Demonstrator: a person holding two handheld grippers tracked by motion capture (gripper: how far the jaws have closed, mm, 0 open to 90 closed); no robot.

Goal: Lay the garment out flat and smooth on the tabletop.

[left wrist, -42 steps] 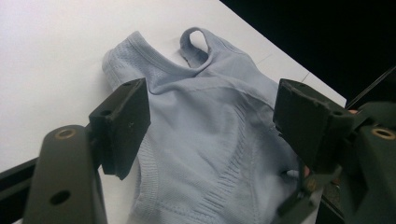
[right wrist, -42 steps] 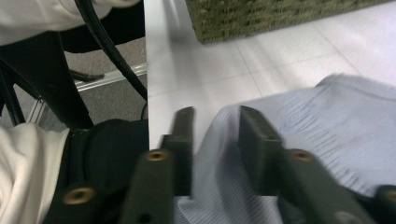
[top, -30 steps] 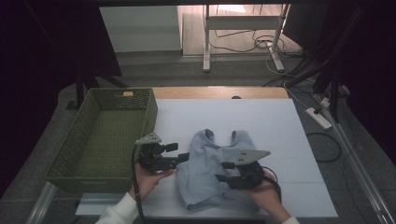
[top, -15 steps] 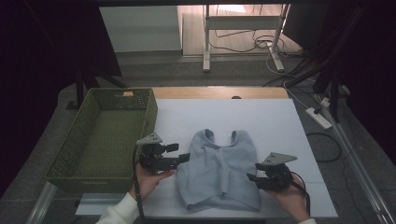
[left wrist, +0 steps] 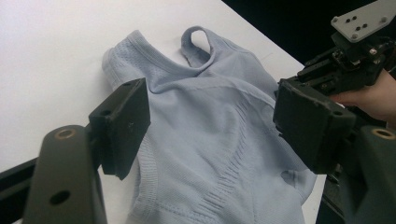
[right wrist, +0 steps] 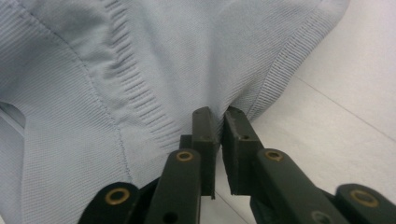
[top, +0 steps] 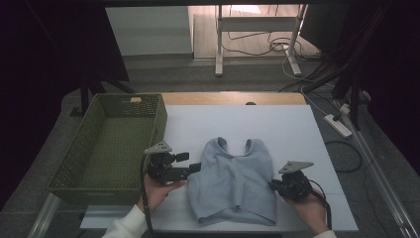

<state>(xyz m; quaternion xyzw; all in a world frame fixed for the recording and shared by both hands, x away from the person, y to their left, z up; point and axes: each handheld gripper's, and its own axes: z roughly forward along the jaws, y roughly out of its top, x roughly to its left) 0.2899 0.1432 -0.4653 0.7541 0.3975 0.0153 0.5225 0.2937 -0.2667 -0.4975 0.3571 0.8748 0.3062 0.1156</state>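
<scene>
Since a second ago, my right gripper (top: 274, 186) has slid off the middle of the pale blue knitted sleeveless top (top: 235, 181) and out to its right-hand edge, low in the right half of the high view. Its jaws have just been closing, and in the right gripper view they stand nearly together, pinching the ribbed edge of the fabric (right wrist: 140, 79) at their tips, with only a narrow slit between the pads. My left gripper (top: 194, 167) has kept its place at the top's left side, lower centre-left of the high view. In the left gripper view (left wrist: 210, 126) its two black pads stand wide apart above the cloth, one over the left edge and one towards the right side, holding nothing. That top lies flat on the white table (top: 297, 129), straps pointing to the upper part of the high view and hem towards the bottom edge. Left of it, in the left half of that view, the green woven plastic basket (top: 74, 153) sits beside the white surface, well apart from the cloth.
</scene>
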